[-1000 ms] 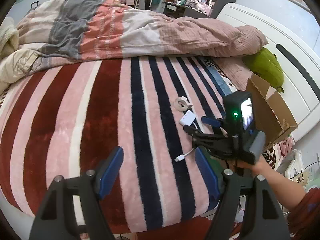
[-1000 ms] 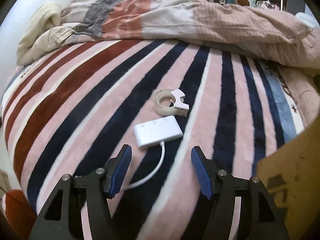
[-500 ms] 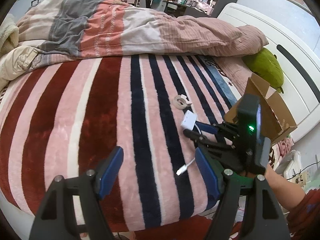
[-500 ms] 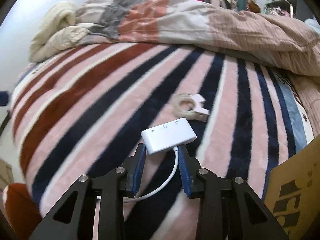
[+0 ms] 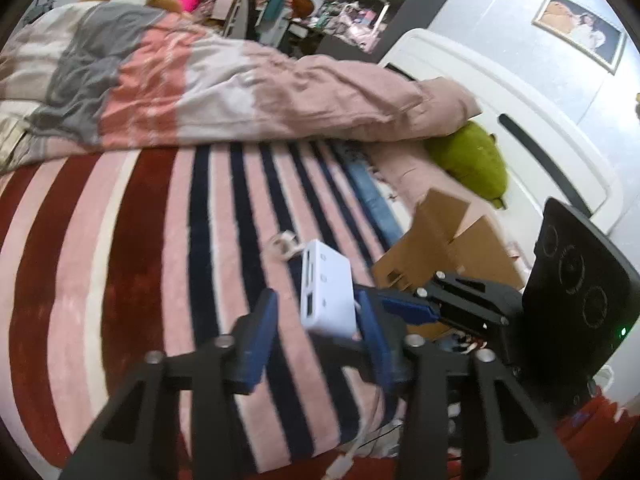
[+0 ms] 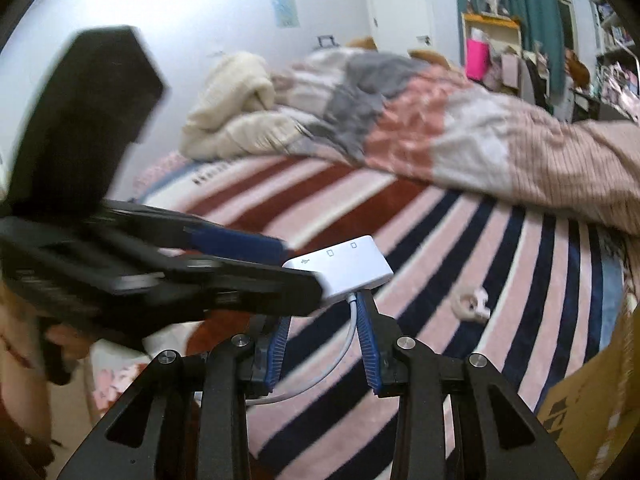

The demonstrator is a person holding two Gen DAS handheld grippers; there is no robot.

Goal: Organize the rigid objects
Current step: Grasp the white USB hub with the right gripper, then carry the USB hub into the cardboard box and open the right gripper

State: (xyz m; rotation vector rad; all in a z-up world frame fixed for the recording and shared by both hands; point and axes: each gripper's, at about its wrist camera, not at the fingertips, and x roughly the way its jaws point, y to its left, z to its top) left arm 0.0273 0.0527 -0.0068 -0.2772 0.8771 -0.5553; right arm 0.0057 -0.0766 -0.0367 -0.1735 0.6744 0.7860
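A white adapter hub (image 5: 328, 290) with a white cable (image 6: 344, 354) is lifted off the striped bed. My right gripper (image 6: 325, 322) is shut on the white adapter hub (image 6: 344, 268) at its cable end. My left gripper (image 5: 318, 320) stands around the hub, jaws still apart, its right pad close to the hub's side; whether it touches I cannot tell. In the right wrist view the left gripper's fingers (image 6: 240, 244) reach in from the left and cover the hub's left end. A roll of tape (image 5: 284, 244) lies on the blanket (image 6: 472, 302).
An open cardboard box (image 5: 448, 244) stands at the bed's right edge (image 6: 592, 400). A rumpled duvet (image 5: 240, 88) covers the bed's far side. A green plush (image 5: 476, 160) lies by the white headboard (image 5: 520, 120).
My right gripper has lifted the hub off the blanket and swung it left. My left gripper has moved in around the hub and narrowed its jaws.
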